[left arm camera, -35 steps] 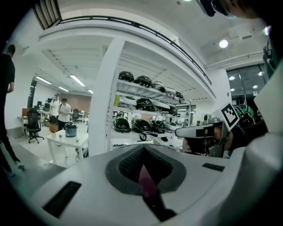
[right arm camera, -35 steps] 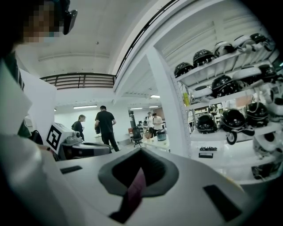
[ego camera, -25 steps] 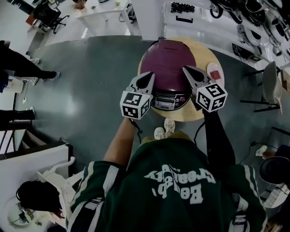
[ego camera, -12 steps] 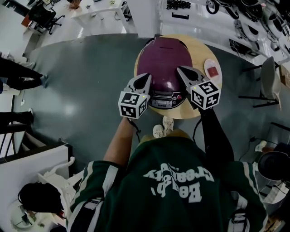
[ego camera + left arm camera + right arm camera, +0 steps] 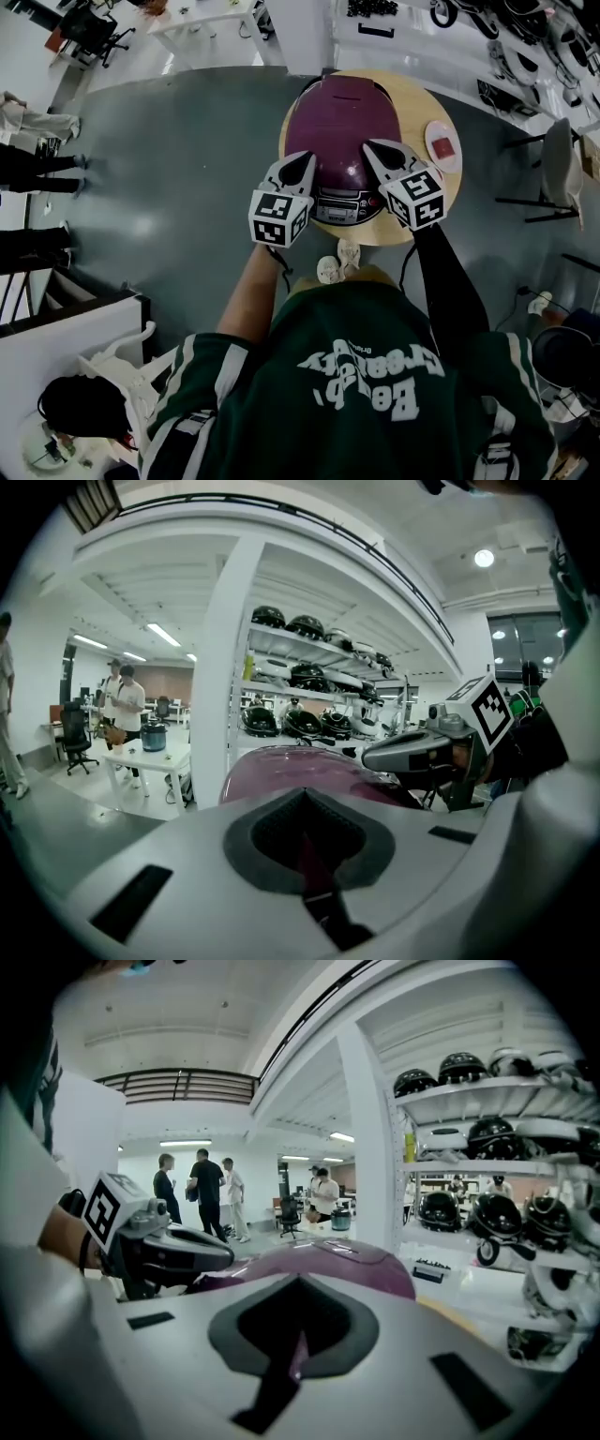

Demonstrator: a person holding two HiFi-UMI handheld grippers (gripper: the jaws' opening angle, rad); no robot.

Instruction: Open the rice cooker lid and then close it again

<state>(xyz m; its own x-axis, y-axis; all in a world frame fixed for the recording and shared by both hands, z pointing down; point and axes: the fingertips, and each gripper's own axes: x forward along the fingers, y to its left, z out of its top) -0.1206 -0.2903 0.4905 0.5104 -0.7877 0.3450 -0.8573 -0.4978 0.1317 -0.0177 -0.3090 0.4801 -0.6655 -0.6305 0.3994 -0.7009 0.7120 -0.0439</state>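
The rice cooker point(image 5: 339, 202) sits on the round counter point(image 5: 415, 97), lid point(image 5: 342, 127) down. Left gripper point(image 5: 302, 164) and right gripper point(image 5: 375, 153) hover closed and empty at its front. The lid looks rigid, glossy and hinged (probably latched), so press the front catch.

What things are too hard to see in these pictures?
- Head view: the panel print on the rice cooker is too small to read.
- Head view: what lies on the plate is too small to tell.
- Gripper views: the left gripper and right gripper hide the cooker's front.
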